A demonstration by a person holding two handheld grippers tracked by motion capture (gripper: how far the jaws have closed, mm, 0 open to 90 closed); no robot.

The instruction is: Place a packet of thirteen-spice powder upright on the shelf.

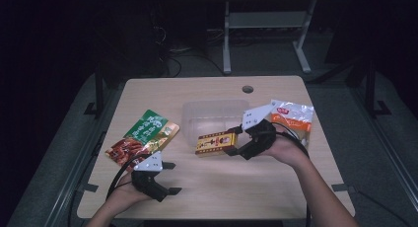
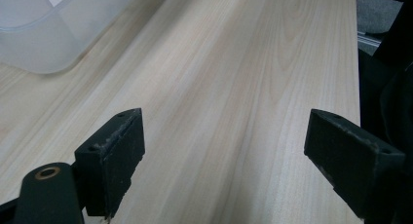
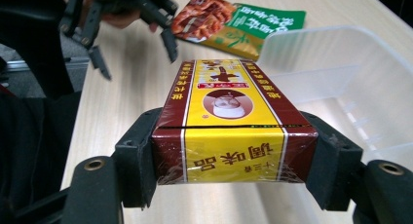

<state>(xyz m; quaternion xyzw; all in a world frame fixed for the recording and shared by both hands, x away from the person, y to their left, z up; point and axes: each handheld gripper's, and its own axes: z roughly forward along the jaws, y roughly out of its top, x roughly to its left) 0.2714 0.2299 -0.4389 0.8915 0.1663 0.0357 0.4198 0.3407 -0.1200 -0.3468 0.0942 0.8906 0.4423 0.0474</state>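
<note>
A yellow and dark red box (image 1: 215, 143) (image 3: 229, 97) lies level between the jaws of my right gripper (image 1: 234, 141) (image 3: 234, 156), which is shut on its near end. The box sits just in front of a clear plastic container (image 1: 197, 111) (image 3: 341, 78) (image 2: 44, 34) at the table's middle. My left gripper (image 1: 174, 177) (image 2: 224, 146) (image 3: 136, 63) stands open over the bare wood near the front left, with nothing between its jaws.
A green and red snack bag (image 1: 143, 137) (image 3: 234, 24) lies flat at the left, beside my left gripper. An orange and white packet (image 1: 292, 116) rests at the right behind my right hand. The wooden table (image 1: 222, 187) has a round hole (image 1: 248, 89) near its far edge.
</note>
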